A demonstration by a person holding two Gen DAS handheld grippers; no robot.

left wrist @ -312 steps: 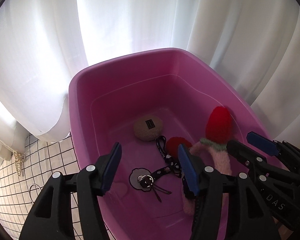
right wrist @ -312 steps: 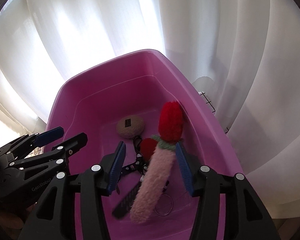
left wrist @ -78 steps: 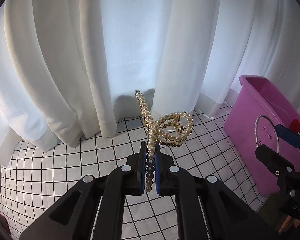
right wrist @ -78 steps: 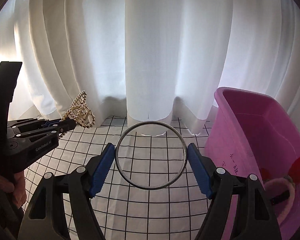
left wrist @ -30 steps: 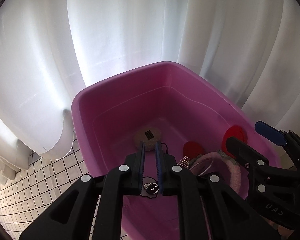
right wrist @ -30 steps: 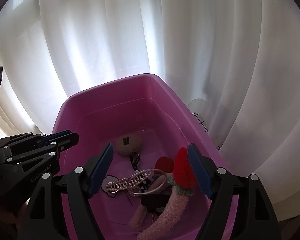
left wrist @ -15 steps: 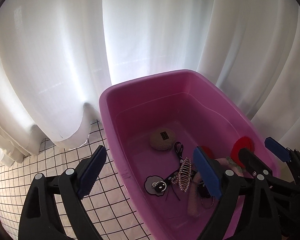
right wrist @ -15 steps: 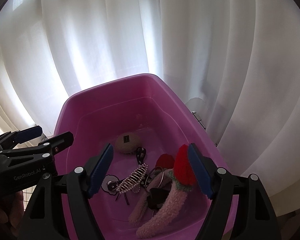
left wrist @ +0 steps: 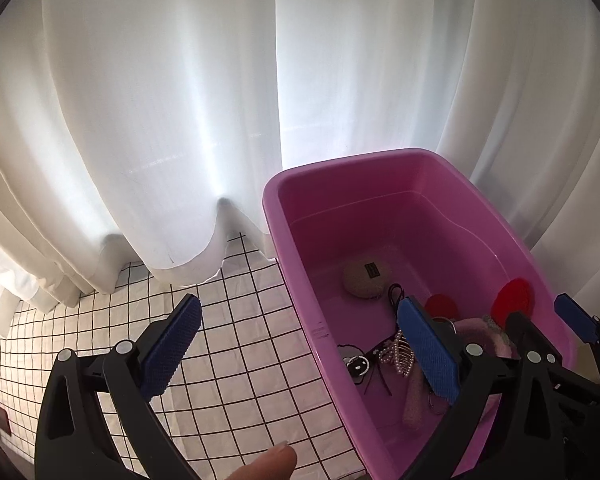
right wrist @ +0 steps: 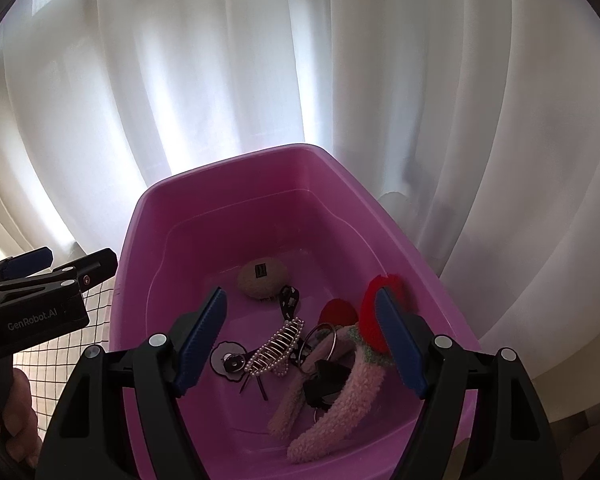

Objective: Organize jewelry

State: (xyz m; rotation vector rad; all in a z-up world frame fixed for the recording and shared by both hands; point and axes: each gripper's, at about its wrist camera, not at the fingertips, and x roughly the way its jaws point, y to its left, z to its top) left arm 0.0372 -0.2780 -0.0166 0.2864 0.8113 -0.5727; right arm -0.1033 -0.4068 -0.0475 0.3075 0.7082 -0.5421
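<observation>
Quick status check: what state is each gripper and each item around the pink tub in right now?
Left gripper: jaws opening, nothing between them.
Right gripper: open, empty, above the tub.
Pink plastic tub: upright, holding the items.
Pearl-studded hair claw clip: lying loose on the tub floor.
Silver metal ring: in the tub, resting against the fuzzy pink headband.

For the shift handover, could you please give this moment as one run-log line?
left gripper: opening, empty | right gripper: open, empty | pearl hair claw, metal ring: in pink tub
</observation>
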